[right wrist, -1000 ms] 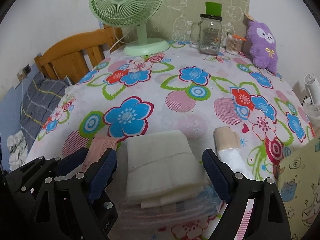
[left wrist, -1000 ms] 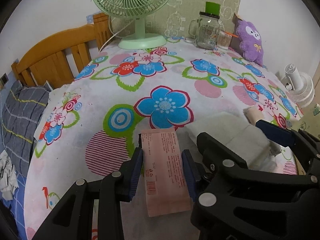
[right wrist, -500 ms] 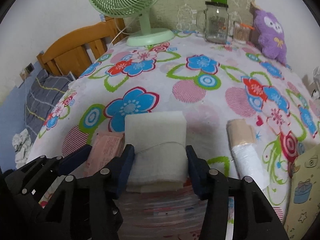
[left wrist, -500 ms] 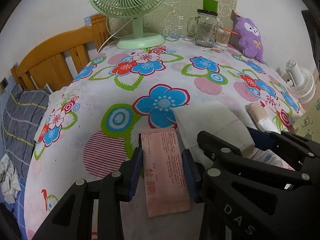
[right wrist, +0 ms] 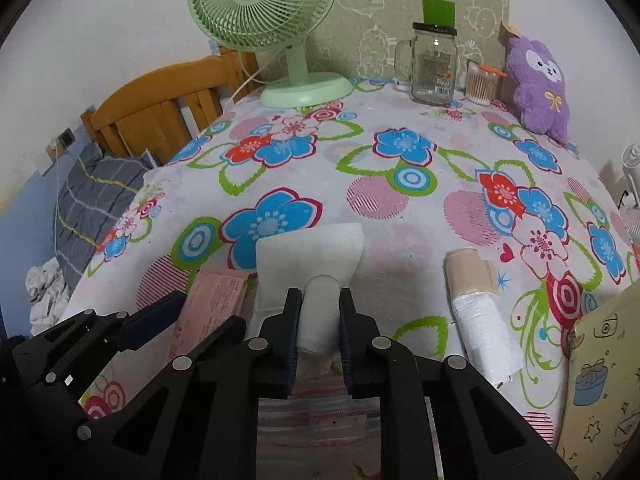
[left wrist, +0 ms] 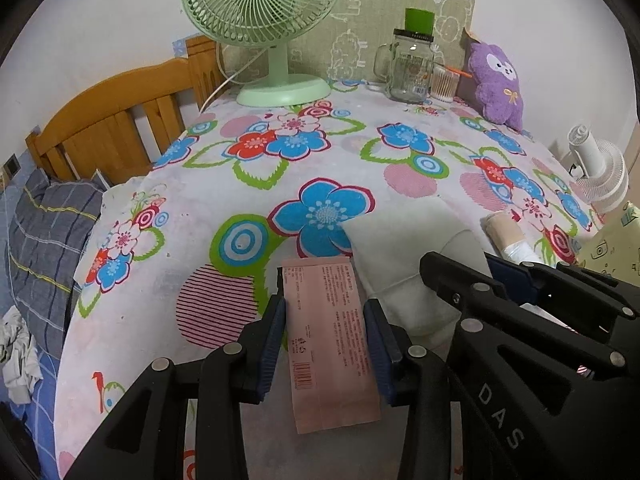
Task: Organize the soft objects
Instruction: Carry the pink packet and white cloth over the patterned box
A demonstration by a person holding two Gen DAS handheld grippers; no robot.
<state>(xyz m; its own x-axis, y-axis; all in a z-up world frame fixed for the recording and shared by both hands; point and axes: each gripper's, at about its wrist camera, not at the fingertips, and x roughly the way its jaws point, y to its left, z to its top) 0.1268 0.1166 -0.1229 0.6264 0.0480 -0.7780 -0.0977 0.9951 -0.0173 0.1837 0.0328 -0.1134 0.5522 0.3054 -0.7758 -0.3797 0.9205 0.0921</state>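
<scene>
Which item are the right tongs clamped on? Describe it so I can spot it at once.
On the near edge of the floral tablecloth, it lies between the flat pink printed packet and the beige-and-white wrapped roll. It is the folded white fabric pad, pinched by the right tongs: the only plain, thick, cushiony piece.

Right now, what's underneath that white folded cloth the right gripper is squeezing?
Under the white folded cloth a clear plastic bag with pink stripes shows toward the camera. The right gripper and cloth cover the rest, so its contents are unclear.
</scene>
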